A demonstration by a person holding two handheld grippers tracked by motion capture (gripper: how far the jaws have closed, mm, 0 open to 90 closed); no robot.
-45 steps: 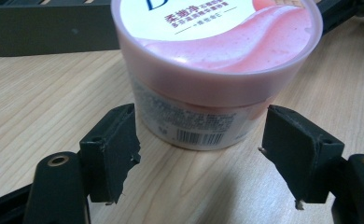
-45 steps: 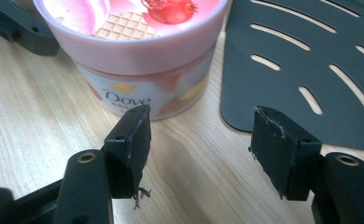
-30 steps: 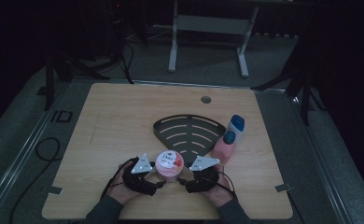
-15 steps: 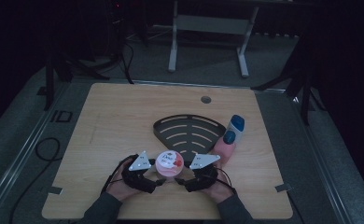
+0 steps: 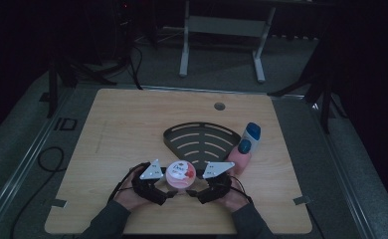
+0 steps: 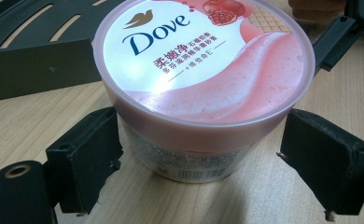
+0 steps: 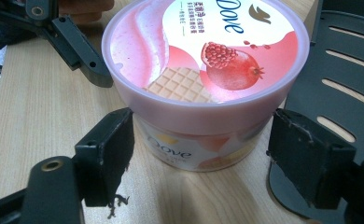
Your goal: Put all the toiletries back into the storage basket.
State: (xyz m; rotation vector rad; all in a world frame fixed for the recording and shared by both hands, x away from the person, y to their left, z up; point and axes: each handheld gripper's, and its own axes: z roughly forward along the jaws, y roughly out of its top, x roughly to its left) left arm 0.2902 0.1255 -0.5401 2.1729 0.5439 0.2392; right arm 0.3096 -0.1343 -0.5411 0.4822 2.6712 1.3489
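Now the pink Dove tub (image 6: pixel 203 88) stands upright on the worktop (image 5: pixel 132 129) between both pairs of jaws. The left hand-held gripper (image 6: pixel 194 172) and right hand-held gripper (image 7: pixel 199 158) have just been opening, released, pads slightly clear of its sides.

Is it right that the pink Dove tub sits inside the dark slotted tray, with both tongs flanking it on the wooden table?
Not quite. The Dove tub stands on the bare table, just in front of the dark slotted tray, as the high view shows. The left tongs and right tongs do flank it.
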